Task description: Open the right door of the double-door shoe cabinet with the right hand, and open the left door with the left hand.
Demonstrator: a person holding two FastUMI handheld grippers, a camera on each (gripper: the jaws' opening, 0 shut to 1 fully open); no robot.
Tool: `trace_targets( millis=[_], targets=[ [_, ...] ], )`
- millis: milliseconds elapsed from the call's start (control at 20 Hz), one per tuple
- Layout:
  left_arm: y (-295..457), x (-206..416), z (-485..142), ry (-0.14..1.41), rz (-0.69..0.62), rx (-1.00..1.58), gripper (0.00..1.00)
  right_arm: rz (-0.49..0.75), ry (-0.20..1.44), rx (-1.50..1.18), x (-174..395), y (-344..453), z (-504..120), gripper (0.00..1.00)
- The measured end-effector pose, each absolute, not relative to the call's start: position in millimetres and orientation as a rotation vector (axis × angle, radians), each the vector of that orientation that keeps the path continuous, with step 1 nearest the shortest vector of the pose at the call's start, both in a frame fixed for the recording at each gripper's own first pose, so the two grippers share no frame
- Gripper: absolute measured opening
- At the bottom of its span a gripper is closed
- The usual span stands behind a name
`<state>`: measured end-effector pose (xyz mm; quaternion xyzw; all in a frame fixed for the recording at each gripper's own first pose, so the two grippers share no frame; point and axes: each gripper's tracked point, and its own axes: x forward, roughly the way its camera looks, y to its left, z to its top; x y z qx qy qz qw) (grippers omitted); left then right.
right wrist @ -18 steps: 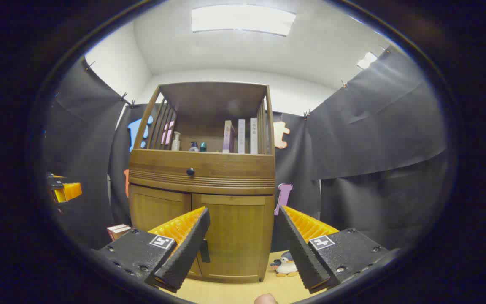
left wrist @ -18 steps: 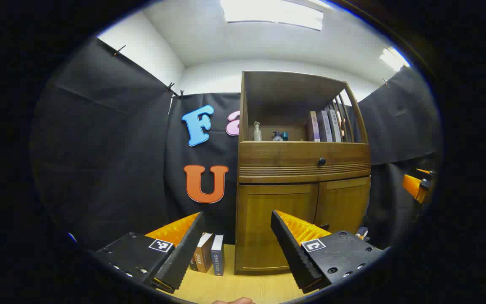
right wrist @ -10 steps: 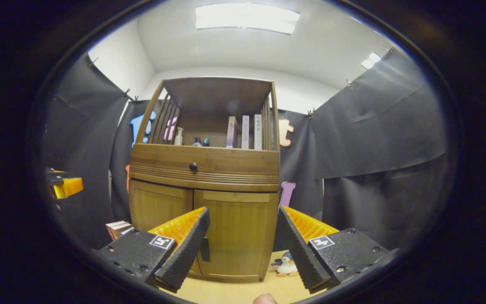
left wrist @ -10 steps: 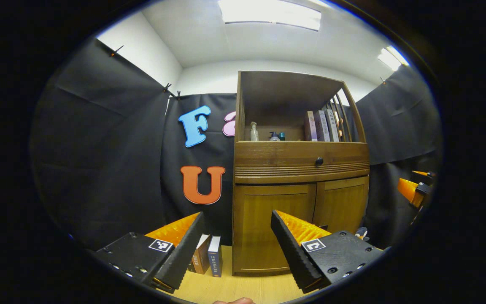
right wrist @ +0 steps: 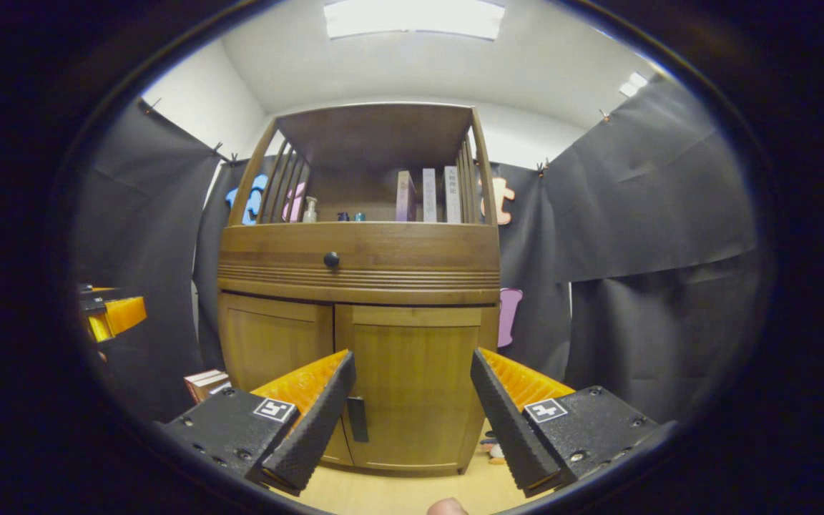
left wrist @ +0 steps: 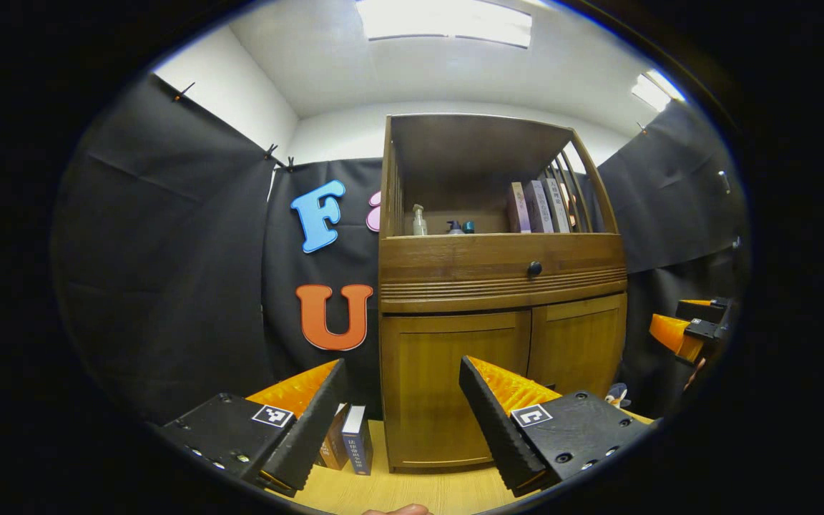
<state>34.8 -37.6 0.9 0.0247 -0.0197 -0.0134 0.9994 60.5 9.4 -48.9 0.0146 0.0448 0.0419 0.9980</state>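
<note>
Two wooden doors, both closed, face you at the bottom of the shoe cabinet, which stands on a pale wood floor against the black booth wall. In the right gripper view, your right gripper is released, its ridged black fingers spread wide and gripping nothing, aimed at the right door. That door's dark handle sits low on its inner edge, just beside the left-hand finger and clear of it. The left door lies beyond, flush with its frame.

In the left gripper view, your left gripper is likewise released, its jaws wide apart and empty, framing the left door from short of the cabinet. The right door shows past the right-hand finger, also shut. Your other gripper hangs at the far right edge of this view, well apart from the cabinet; in the right gripper view the left one appears at the far left edge.

Above the doors runs a drawer front with a round dark knob. On the open shelf above it stand a pump bottle, smaller bottles and three upright books. On the floor, several books stand beside the cabinet's left side, and a small penguin toy lies by its right corner, mostly hidden behind your right gripper's finger.
</note>
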Motion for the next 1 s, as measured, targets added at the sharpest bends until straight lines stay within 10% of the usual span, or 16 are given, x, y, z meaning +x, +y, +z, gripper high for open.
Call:
trace_targets(
  millis=[1000],
  targets=[
    [-85.7, 78.4, 13.8, -0.093, -0.093, -0.008, 0.95, 0.108, 0.130, 0.068, 115.2, 12.0, -63.9, 1.00]
  ],
)
